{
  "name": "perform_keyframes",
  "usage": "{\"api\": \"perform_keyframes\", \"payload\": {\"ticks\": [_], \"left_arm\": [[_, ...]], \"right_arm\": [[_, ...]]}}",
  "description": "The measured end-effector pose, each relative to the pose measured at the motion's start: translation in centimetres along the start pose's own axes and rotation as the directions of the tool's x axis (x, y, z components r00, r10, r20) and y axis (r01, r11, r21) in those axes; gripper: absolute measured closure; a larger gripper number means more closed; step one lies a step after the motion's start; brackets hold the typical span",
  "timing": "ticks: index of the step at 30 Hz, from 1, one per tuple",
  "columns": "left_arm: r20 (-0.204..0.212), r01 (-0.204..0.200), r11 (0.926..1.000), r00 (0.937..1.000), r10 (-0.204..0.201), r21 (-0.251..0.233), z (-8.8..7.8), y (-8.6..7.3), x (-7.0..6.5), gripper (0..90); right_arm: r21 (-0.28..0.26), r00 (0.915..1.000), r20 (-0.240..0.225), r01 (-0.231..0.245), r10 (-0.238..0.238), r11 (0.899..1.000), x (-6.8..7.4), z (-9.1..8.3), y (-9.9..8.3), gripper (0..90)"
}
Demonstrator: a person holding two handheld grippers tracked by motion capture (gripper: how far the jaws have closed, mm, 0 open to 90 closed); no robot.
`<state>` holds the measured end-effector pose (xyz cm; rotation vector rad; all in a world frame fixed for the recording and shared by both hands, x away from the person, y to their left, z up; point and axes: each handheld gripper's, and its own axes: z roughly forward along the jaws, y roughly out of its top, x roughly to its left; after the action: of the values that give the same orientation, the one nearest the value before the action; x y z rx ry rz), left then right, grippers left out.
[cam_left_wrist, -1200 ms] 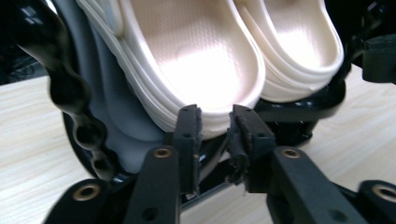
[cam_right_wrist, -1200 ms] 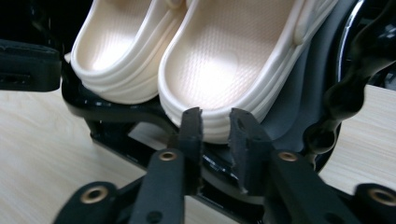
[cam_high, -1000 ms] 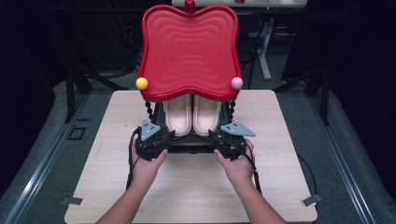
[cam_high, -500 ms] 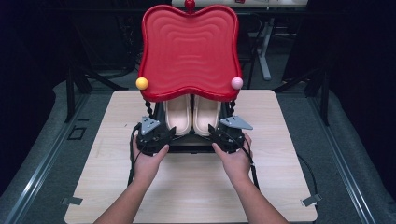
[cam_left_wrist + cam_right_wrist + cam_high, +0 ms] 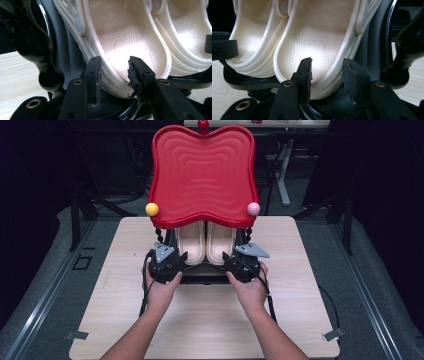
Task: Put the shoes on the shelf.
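A: What surrounds the setup?
B: A dark room; a pale wooden bench stands on grey floor, with a black rack near its centre under a red wavy-edged tray. A yellow ball sits at the tray's 8 o'clock corner, a pink ball at 4 o'clock.

A: And the rack's contents?
B: Two cream clogs side by side, the left clog and the right clog, heels toward the person.

A: State of the left tool?
B: Jaws apart, straddling the heel rim of the left clog; whether the pads touch it cannot be told.

A: The right tool?
B: Likewise apart, either side of the right clog's heel rim. From above, each tool lies at 6 o'clock of its clog, hands behind.
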<state>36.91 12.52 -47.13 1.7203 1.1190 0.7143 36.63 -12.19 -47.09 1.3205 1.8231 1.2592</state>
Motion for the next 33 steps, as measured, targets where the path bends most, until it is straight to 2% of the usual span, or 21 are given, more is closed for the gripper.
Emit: {"api": "perform_keyframes", "payload": {"ticks": [7,9,15,18,21,30,33], "left_arm": [[-0.011,0.016,0.9998,0.9998,-0.016,-0.009,0.5,0.3,0.5,65.3],[-0.013,0.011,0.9999,0.9999,-0.011,-0.001,0.6,0.4,0.6,65.4],[-0.015,0.009,0.9997,0.9998,-0.010,-0.020,0.9,0.4,0.6,66.3],[-0.011,0.011,0.9997,0.9999,-0.011,-0.023,1.0,0.5,0.8,66.5],[-0.029,0.009,0.9998,0.9995,-0.010,-0.016,1.2,0.8,0.8,67.2],[-0.023,-0.021,0.9996,0.9995,0.020,-0.019,1.2,0.7,0.7,67.3],[-0.019,-0.033,0.9993,0.9993,0.033,-0.016,1.2,0.7,0.7,67.3]], "right_arm": [[0.020,1.0000,0.002,0.000,0.000,1.000,-0.1,0.1,0.4,60.7],[0.017,1.0000,0.005,0.005,-0.005,1.000,-0.1,0.2,0.4,60.7],[0.001,0.9997,0.018,0.015,-0.015,1.000,0.0,0.7,0.4,61.0],[0.019,0.9996,0.020,0.017,-0.018,1.000,0.0,0.7,0.6,61.0],[0.026,0.9997,0.015,0.021,-0.022,0.999,0.0,0.7,0.7,61.0],[0.021,0.9970,0.021,0.074,-0.074,0.997,0.1,0.7,0.6,60.9],[0.013,0.9877,0.029,0.153,-0.154,0.988,0.2,0.7,0.6,60.8]]}}
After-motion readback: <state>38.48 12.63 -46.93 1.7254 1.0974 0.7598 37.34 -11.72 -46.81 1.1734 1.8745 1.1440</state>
